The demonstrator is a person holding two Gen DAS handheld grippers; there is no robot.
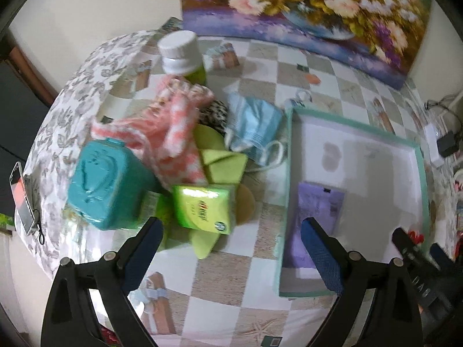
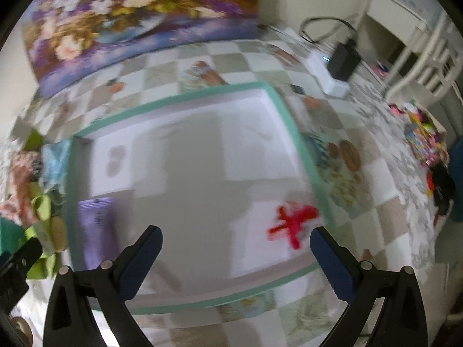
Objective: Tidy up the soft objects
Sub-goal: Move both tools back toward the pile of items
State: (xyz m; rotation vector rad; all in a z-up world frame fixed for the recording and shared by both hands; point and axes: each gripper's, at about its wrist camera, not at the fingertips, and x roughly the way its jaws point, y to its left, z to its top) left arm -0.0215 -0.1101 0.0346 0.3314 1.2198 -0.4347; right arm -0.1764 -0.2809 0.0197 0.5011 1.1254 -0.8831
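Observation:
A pile of soft things lies on the table in the left wrist view: a pink-and-white checked cloth, a blue face mask, green slippers and a green tissue pack. A white box with a mint rim holds a purple cloth. My left gripper is open and empty, just short of the tissue pack. My right gripper is open and empty above the box, which holds the purple cloth and a red soft thing.
A teal plastic case and a white-capped bottle stand by the pile. A flower painting leans at the back. A white power strip with a black adapter lies at the far right. A phone lies at the left edge.

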